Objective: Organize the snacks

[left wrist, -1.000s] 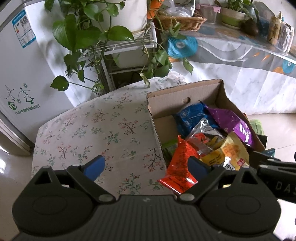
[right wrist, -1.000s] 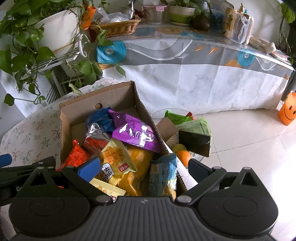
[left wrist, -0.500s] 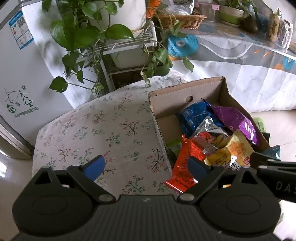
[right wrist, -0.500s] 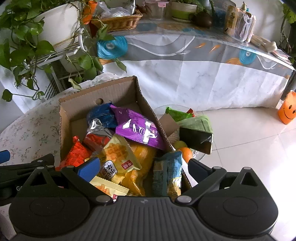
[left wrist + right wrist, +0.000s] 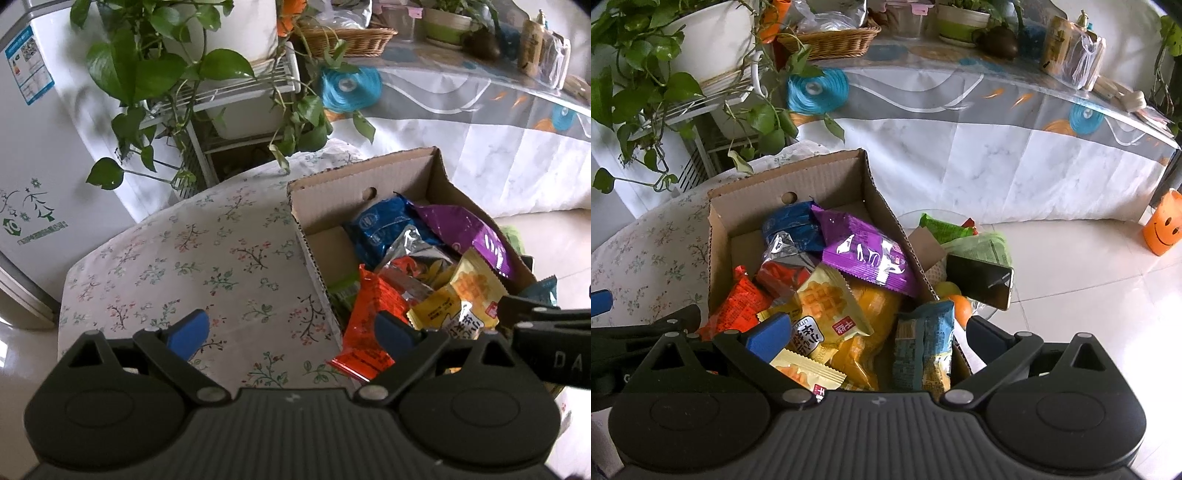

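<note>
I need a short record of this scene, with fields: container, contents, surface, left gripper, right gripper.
container: cardboard box, open top
contents: purple packet, blue packet, red packet, yellow waffle packet
surface: floral cloth, beside the box
left gripper: open, holds nothing
right gripper: open, above the box

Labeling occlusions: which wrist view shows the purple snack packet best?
Right wrist: the purple snack packet lies nearly whole, print facing up, atop the pile in the cardboard box. Left wrist shows the packet too, more foreshortened near the box's far side.
</note>
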Tool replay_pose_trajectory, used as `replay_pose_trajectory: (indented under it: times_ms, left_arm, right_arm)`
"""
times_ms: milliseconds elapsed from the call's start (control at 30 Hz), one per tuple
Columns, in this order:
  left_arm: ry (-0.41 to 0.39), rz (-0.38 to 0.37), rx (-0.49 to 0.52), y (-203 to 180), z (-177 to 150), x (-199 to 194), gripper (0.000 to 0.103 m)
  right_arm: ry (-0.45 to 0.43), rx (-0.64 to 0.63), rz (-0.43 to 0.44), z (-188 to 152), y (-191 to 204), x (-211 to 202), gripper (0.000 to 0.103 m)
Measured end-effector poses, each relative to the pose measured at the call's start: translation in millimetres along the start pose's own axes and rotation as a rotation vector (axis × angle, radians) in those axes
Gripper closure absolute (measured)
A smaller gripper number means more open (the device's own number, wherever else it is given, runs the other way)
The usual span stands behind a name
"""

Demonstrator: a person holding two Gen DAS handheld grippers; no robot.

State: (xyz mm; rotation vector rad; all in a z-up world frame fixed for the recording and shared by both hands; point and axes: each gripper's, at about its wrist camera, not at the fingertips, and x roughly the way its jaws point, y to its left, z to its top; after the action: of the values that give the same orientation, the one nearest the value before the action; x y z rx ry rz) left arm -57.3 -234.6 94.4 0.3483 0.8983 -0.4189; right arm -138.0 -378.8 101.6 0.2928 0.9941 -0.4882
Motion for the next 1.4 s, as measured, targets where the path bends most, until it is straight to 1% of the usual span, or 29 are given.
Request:
replay_pose_trajectory:
  times_ms: [367,467,600,867,1100,1233,1400]
  left_arm:
    - [0.001,-0.042,0.004,1,-4,7,0.007]
    - [0.023,-0.062,-0.011,3,-4,12,0.007]
    - [0.036,-0.073,-0.03,5,-4,15,0.007]
    - [0.044,-0.067,-0.039,6,-4,18,0.007]
    - [0.041,-0.06,-0.047,11,-5,15,0.007]
    - [0.038,-0.042,-0.061,19,-9,11,0.007]
    - [0.035,-0.029,-0.061,31,-15,3,0.007]
  right_arm:
    - [0.002,-0.008,-0.034,-2,4,1,0.0]
    - [-0.001,-0.017,-0.056,-2,5,1,0.0]
    - [0.001,-0.011,-0.064,-2,6,3,0.0]
    - [0.0,-0.019,-0.08,-2,9,4,0.0]
    - [-0.007,0.001,-0.088,-2,11,1,0.0]
    - [-0.025,-0.009,-0.08,-4,19,-3,0.0]
    - [-0.038,-0.002,-0.049,-10,26,-9,0.0]
